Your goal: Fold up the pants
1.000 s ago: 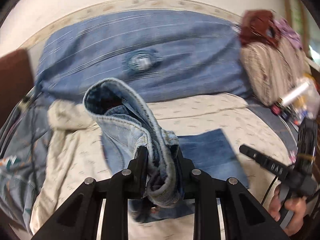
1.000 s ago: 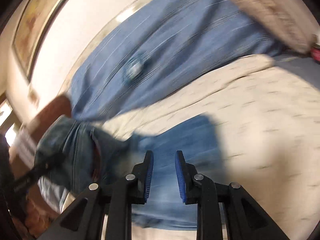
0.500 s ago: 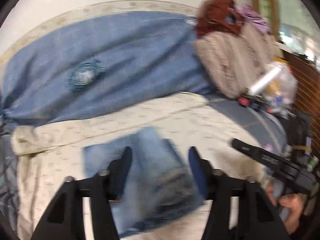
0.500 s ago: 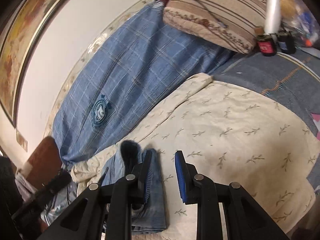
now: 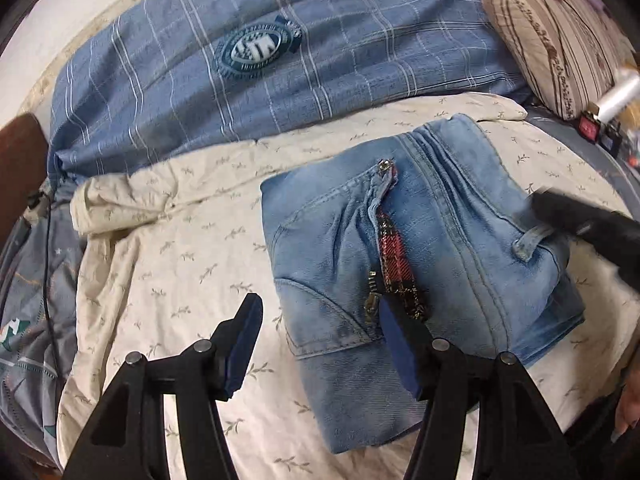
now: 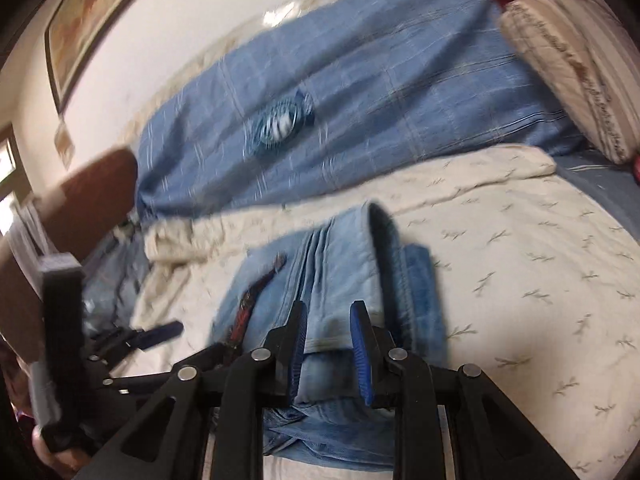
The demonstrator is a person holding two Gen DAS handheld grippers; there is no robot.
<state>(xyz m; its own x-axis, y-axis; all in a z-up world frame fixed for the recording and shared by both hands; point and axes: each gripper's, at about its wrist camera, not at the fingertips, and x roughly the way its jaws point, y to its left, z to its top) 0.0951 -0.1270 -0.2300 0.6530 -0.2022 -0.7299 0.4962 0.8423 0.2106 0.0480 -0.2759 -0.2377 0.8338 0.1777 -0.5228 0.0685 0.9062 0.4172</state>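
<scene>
Cream sheet (image 5: pixel 168 280) lies bare left of the folded jeans (image 5: pixel 420 248); blue plaid quilt (image 5: pixel 280 72) and striped pillow (image 5: pixel 560 52) crowd behind.

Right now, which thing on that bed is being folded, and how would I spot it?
Start at the big blue checked blanket along the wall, then come forward onto the cream leaf-print sheet. The pale blue jeans lie there as a folded bundle, the only denim on it, with an open zip showing red tartan lining.

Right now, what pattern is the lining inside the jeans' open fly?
Red and black plaid lining, clearest in the left wrist view.
</scene>
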